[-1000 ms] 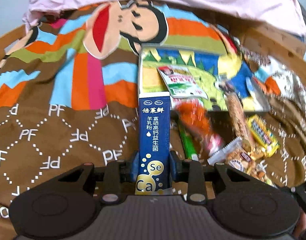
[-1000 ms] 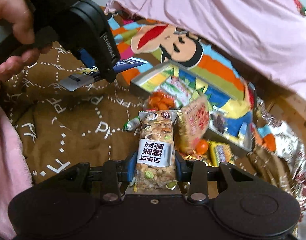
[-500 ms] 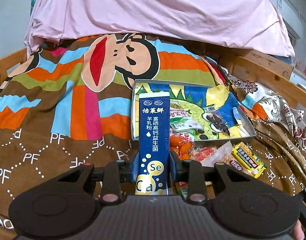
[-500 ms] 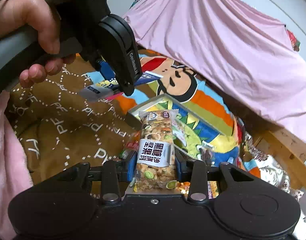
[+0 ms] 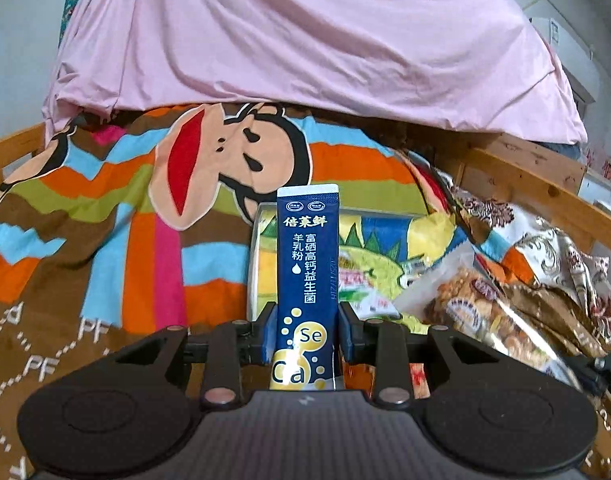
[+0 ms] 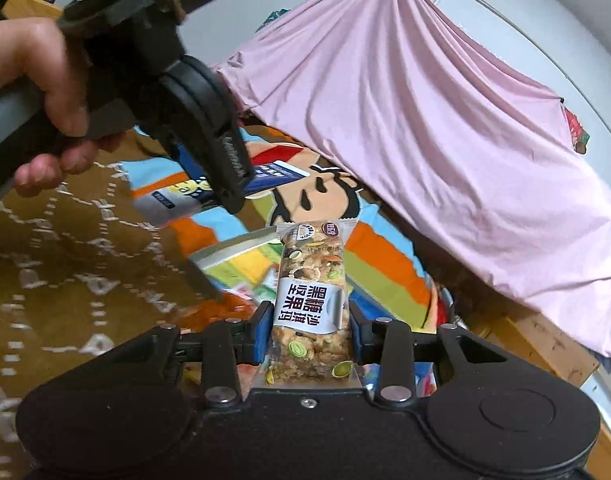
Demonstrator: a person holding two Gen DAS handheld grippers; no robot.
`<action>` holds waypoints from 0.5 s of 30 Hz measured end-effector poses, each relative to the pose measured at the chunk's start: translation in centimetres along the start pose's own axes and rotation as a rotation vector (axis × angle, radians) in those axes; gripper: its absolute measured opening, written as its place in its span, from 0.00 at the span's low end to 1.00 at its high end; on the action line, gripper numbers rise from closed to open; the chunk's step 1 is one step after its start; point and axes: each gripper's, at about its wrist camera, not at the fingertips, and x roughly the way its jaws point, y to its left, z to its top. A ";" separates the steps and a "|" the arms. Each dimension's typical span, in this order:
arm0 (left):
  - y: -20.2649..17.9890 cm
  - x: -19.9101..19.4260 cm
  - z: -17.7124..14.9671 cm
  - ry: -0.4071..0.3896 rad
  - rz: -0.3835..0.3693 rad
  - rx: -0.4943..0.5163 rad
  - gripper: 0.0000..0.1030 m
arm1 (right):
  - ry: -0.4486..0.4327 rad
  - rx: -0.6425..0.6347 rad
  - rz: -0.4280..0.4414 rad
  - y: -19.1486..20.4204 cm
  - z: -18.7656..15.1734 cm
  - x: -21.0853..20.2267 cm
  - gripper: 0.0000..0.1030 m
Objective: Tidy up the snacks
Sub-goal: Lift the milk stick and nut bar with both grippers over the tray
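My left gripper (image 5: 307, 330) is shut on a dark blue milk-powder stick pack (image 5: 307, 264), held up in the air above the blanket. Behind the pack lies a shallow metal tray (image 5: 255, 264) with a cartoon lining and a few snack packets in it. My right gripper (image 6: 310, 336) is shut on a nut bar in a clear wrapper (image 6: 311, 300), also raised. In the right wrist view the left gripper (image 6: 221, 184) with its blue pack (image 6: 265, 178) hangs upper left, and the tray (image 6: 225, 250) lies below the bar.
A striped cartoon blanket (image 5: 105, 216) covers the bed. A pink sheet (image 5: 305, 40) hangs behind. A wooden bed rail (image 5: 537, 176) runs along the right. A nut snack bag (image 5: 477, 312) lies right of the tray, on patterned fabric (image 5: 565, 264).
Both grippers have risen and tilted up, each still holding its snack. The loose snacks on the blanket have dropped out of view below.
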 end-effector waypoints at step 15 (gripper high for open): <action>1.0 13.6 2.1 0.021 -0.036 -0.106 0.33 | 0.145 0.246 -0.042 -5.3 -2.3 15.6 0.38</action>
